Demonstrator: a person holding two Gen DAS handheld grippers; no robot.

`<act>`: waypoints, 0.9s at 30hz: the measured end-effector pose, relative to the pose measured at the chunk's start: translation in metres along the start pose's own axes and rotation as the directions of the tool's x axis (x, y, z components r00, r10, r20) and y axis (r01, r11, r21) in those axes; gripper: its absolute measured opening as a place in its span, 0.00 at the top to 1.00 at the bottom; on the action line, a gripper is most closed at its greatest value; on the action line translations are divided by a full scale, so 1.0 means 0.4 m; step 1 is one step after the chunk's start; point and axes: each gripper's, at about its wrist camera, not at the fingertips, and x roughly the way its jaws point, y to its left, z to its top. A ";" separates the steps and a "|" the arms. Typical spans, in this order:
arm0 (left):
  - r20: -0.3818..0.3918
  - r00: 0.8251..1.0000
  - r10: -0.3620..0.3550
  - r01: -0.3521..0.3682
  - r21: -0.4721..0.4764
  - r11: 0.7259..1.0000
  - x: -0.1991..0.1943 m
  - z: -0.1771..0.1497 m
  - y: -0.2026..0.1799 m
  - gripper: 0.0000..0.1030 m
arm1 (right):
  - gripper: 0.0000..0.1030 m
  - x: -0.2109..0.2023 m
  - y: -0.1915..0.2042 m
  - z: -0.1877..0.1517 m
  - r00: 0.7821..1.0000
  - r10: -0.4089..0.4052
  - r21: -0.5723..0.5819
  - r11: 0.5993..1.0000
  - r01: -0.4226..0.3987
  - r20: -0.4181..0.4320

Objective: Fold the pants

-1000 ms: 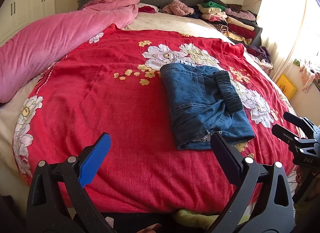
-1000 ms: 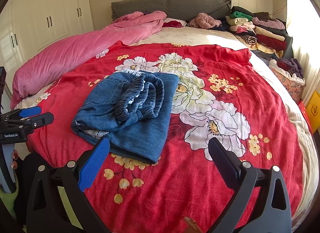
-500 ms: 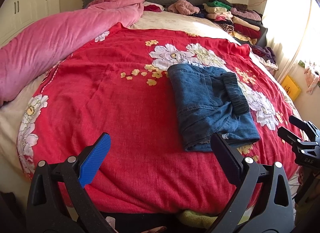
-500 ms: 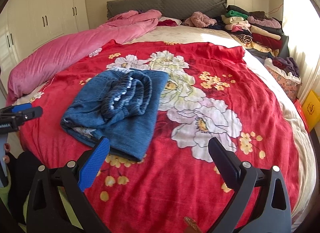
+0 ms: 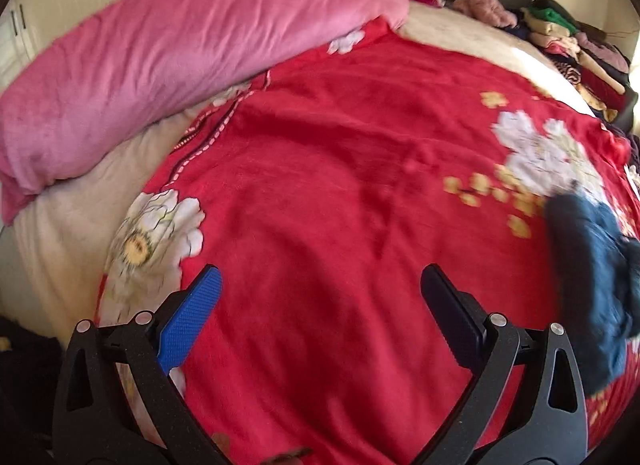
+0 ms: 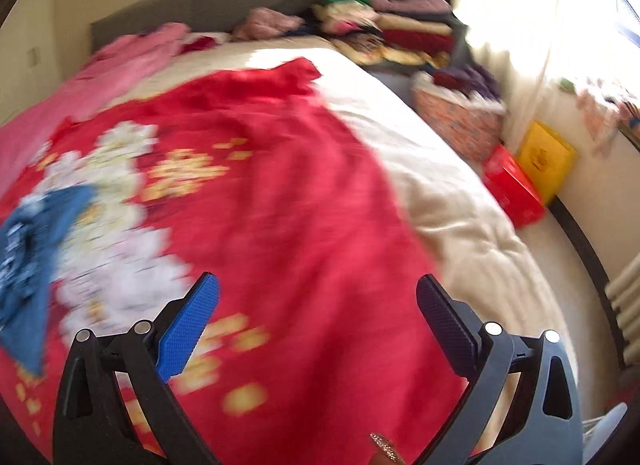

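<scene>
We read the fold as finished, or very nearly so: the blue denim pants (image 5: 592,285) lie on the red floral blanket (image 5: 340,185) as a compact bundle rather than spread at length, though both views are smeared by motion and we cannot make out how neat the edges are. In the left wrist view the bundle sits at the far right edge of the picture; in the right wrist view it sits at the far left edge, so it lies between our 2 tools, with neither pointed at it. Our left gripper (image 5: 320,305) has its jaws spread wide with only blanket showing between them, and our right gripper (image 6: 316,305) is likewise spread and holds nothing. Neither touches the pants. Beyond the blanket we see a pink duvet (image 5: 180,65) rolled along one side and stacked clothes (image 6: 392,29) by the headboard. What may remain, in our judgement, is at most a tidying press or moving the bundle to that stack.
</scene>
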 end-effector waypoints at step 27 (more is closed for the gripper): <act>-0.002 0.999 0.042 -0.042 -0.005 0.999 0.170 0.042 0.083 0.08 | 0.04 0.233 -0.191 0.044 0.992 -0.040 0.165 0.985 0.059 -0.117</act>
